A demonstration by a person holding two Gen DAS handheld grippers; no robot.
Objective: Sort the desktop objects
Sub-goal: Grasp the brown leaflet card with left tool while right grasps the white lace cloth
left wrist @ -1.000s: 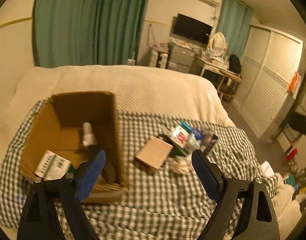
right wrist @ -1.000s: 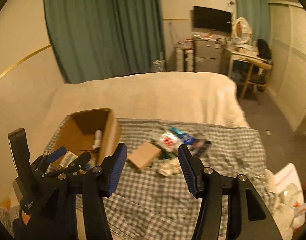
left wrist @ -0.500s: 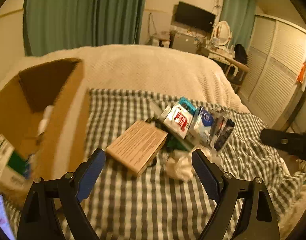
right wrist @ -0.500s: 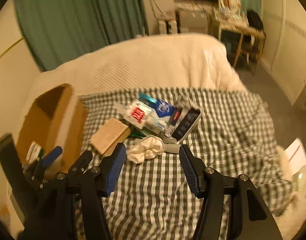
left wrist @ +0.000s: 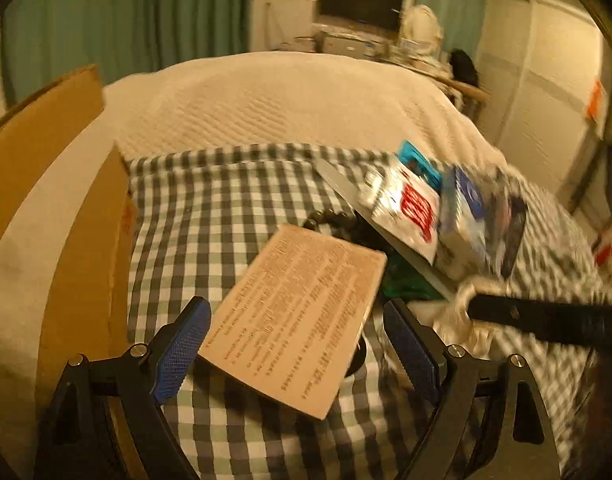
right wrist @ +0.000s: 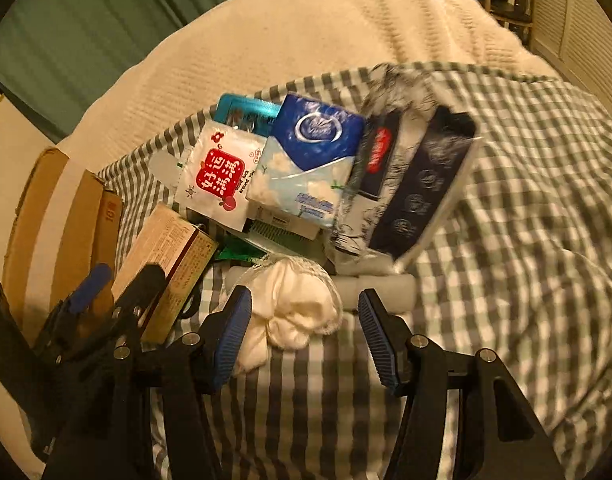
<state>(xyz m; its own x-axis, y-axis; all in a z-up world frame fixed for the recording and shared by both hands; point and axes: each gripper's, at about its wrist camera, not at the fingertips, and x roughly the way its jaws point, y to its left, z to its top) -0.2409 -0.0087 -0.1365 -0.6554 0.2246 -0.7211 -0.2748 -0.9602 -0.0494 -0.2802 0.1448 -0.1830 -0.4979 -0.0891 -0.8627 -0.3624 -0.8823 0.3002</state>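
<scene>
A heap of small things lies on a checked cloth [right wrist: 525, 200]. A tan printed box [left wrist: 302, 320] lies between the open fingers of my left gripper [left wrist: 298, 344]; it also shows in the right wrist view [right wrist: 166, 256]. My right gripper [right wrist: 306, 332] is open around a crumpled white cloth [right wrist: 294, 312]. Behind lie a white packet with a red label [right wrist: 220, 174], a blue tissue pack [right wrist: 309, 160], a teal packet [right wrist: 246, 114] and a dark patterned pack [right wrist: 421, 188]. The left gripper [right wrist: 118, 292] shows at the lower left of the right wrist view.
An open cardboard box [left wrist: 82, 240] stands at the left edge of the checked cloth; it also shows in the right wrist view [right wrist: 58, 216]. A cream bedspread [left wrist: 298, 100] lies behind. A white roll [right wrist: 381, 286] lies by the right fingertip. Dark beads [left wrist: 337, 220] lie behind the tan box.
Both grippers have moved down and forward to the heap. The left now straddles the tan box and the right straddles the white cloth. Both stay open.
</scene>
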